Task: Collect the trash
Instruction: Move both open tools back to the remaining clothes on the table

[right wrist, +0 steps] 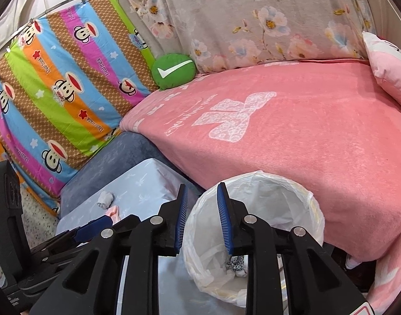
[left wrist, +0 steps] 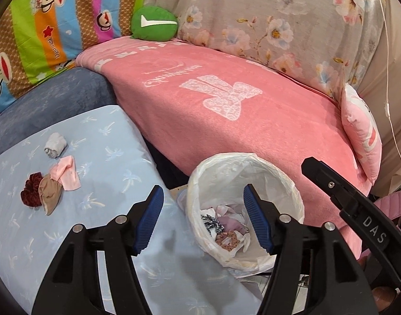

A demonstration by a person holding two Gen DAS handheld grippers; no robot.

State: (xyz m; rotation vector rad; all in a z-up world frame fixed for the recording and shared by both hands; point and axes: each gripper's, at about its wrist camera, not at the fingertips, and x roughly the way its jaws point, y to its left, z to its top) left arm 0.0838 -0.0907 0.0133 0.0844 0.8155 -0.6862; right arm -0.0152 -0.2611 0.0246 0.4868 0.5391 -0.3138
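Observation:
A white-lined trash bin (left wrist: 287,183) stands between the light-blue table and the pink couch; it holds several scraps (left wrist: 226,228). My left gripper (left wrist: 203,218) is open and empty over the bin's near left rim. On the table (left wrist: 116,141) lie a grey wad (left wrist: 55,145), a pink cloth (left wrist: 66,173), a tan cloth (left wrist: 50,193) and a dark red scrunchie (left wrist: 30,192). My right gripper (right wrist: 200,218) is open and empty above the bin's (right wrist: 287,197) left rim. The grey wad (right wrist: 106,199) and pink cloth (right wrist: 113,212) show beyond the left gripper.
A pink blanket (left wrist: 253,120) covers the couch behind the bin. A green check-mark cushion (left wrist: 154,23), a striped monkey-print cover (left wrist: 56,26) and a floral cover (left wrist: 279,18) sit at the back. A pink pillow (left wrist: 363,136) lies at right.

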